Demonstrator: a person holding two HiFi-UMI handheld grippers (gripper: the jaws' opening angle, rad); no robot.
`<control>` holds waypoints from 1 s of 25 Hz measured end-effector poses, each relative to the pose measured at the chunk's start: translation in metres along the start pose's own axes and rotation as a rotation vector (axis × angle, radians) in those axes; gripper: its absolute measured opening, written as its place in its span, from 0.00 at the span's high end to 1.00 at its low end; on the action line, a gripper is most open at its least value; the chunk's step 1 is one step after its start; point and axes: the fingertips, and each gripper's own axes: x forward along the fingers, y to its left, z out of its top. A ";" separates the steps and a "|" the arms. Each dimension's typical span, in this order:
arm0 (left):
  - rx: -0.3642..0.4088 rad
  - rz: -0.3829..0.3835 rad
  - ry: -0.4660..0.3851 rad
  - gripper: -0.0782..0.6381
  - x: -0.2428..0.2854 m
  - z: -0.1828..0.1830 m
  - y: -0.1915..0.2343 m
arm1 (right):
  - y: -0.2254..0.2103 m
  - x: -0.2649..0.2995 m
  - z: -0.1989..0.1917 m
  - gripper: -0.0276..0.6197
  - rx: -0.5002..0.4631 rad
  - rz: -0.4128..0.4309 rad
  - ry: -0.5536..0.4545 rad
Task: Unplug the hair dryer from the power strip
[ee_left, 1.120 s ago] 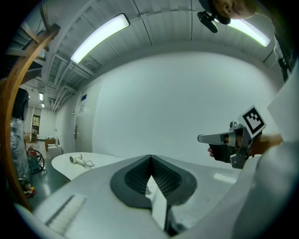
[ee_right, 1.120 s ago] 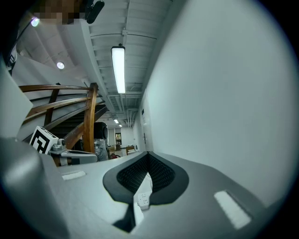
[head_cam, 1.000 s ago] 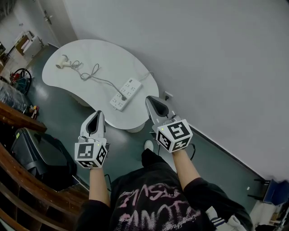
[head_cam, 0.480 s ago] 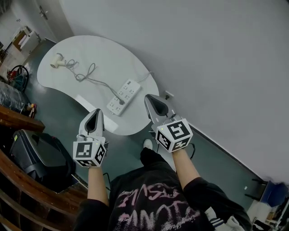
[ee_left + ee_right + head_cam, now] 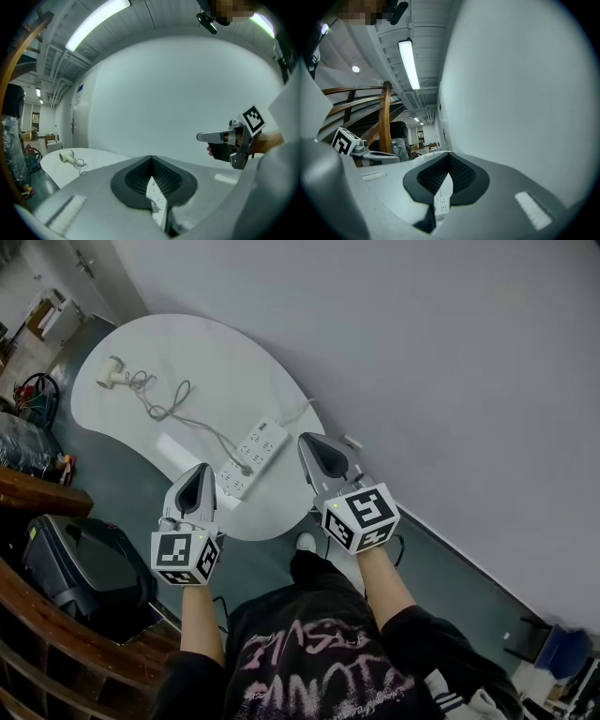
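A white hair dryer (image 5: 110,372) lies at the far left end of the white table (image 5: 216,362). Its grey cord (image 5: 178,409) runs to a plug in the white power strip (image 5: 251,457) near the table's front edge. My left gripper (image 5: 199,474) hangs shut and empty just short of the strip's near end. My right gripper (image 5: 312,444), also shut and empty, is held to the right of the strip. In the left gripper view the strip (image 5: 154,199) shows through the slit below the gripper's (image 5: 151,159) tips, the dryer (image 5: 66,156) far left. The right gripper view shows the strip (image 5: 442,201) below its gripper (image 5: 449,155).
A grey wall runs along the table's far side, with a socket (image 5: 352,440) low on it. A black case (image 5: 84,568) and a wooden railing (image 5: 37,493) stand at the left. A blue object (image 5: 562,645) sits at the bottom right.
The table and power strip have drawn nearer to both grippers as the person moved in. Both grippers stay shut and held in much the same pose.
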 end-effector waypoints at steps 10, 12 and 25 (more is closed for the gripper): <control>0.012 0.041 0.023 0.89 0.026 0.015 0.009 | -0.016 0.030 0.009 0.95 0.013 0.054 0.018; 0.014 0.048 0.025 0.89 0.030 0.018 0.009 | -0.020 0.033 0.012 0.95 0.016 0.063 0.017; 0.037 0.083 0.025 0.89 0.041 0.027 0.009 | -0.029 0.046 0.020 0.94 0.027 0.111 -0.003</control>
